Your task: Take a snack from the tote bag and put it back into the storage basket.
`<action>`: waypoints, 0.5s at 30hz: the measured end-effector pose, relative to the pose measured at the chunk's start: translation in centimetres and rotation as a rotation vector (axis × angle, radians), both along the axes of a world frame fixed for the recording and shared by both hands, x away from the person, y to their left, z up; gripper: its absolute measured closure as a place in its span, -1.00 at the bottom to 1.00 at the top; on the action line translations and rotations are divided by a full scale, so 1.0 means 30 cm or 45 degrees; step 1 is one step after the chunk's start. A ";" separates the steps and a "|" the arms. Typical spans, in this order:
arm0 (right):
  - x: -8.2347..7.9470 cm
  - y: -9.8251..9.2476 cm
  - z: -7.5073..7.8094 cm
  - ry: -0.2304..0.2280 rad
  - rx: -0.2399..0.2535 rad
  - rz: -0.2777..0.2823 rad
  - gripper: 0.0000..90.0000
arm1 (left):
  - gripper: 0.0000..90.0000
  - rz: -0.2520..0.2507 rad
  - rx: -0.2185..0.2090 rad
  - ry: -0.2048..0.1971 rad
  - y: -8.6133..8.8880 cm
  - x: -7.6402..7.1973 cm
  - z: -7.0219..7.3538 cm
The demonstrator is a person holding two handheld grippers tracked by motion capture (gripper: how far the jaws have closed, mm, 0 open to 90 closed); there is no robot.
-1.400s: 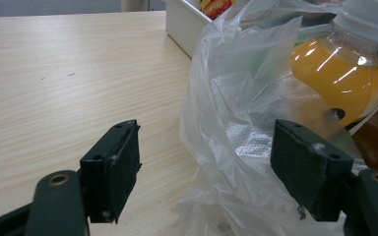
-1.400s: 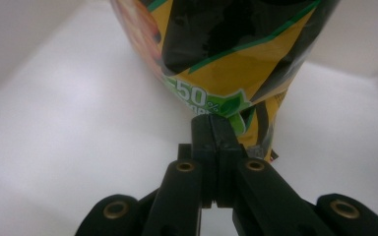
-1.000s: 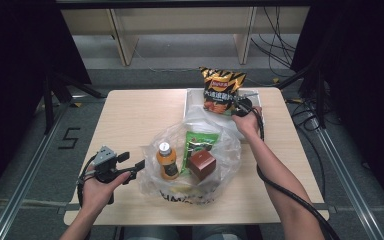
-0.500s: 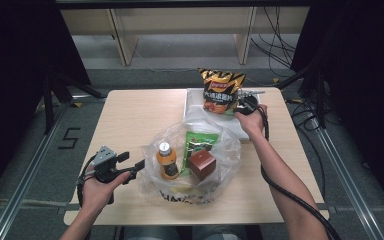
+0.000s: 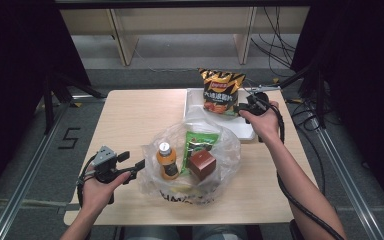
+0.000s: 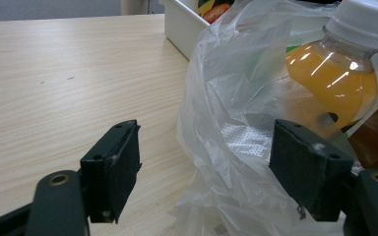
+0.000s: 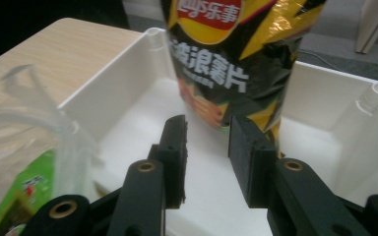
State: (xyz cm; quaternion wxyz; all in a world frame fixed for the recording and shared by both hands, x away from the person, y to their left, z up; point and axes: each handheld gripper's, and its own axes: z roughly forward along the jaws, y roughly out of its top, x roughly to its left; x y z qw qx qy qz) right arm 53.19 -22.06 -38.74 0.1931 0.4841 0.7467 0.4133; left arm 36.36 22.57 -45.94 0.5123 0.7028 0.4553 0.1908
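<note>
Your right gripper [image 7: 206, 142] has just been opening and now stands part spread with nothing between its pads, just off the black-and-gold crinkly foil chip bag [image 5: 221, 91] standing upright in the white plastic tray [image 5: 245, 129]. Brush the tall, light bag while retreating and it may topple. Your left gripper [image 6: 211, 167] gapes beside the clear plastic bag [image 5: 230, 150].

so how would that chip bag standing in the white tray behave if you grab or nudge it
The chip bag looks puffy and crinkly, so probably light and yielding to squeeze. Standing upright in the white tray, it likely tips with a nudge. Its glossy film may slip between pads.
</note>
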 end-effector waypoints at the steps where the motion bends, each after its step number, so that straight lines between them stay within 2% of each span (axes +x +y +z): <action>1: -0.012 0.002 0.008 0.002 0.001 0.025 0.52 | -0.40 0.000 -0.001 0.000 0.000 0.000 0.000; 2: -0.023 0.004 0.018 -0.002 -0.006 0.034 0.52 | -0.40 0.004 0.007 0.004 0.000 -0.001 0.001; 3: -0.029 0.005 0.023 -0.036 -0.027 0.051 0.52 | -0.40 0.002 0.002 0.001 0.000 0.000 0.001; 5: -0.055 0.019 0.042 -0.010 0.010 0.072 0.54 | -0.40 -0.005 0.013 -0.005 0.001 -0.001 0.003; 7: -0.071 0.027 0.060 -0.027 -0.020 0.147 0.56 | -0.40 -0.002 0.016 -0.005 0.000 -0.002 0.004; 8: -0.086 0.039 0.071 -0.006 -0.025 0.165 0.59 | -0.40 -0.004 0.020 -0.006 0.000 -0.002 0.004; 10: -0.103 0.059 0.086 -0.018 -0.046 0.228 0.63 | -0.40 -0.004 0.020 -0.005 -0.002 -0.002 0.004; 11: -0.114 0.074 0.092 -0.003 -0.043 0.244 0.65 | -0.40 -0.005 0.019 -0.005 -0.003 -0.002 0.004; 13: -0.123 0.100 0.095 -0.005 -0.047 0.299 0.66 | -0.40 -0.006 0.019 -0.005 -0.003 -0.003 0.005; 15: -0.127 0.127 0.093 0.016 -0.061 0.354 0.66 | -0.40 0.002 0.009 0.003 -0.006 -0.004 0.004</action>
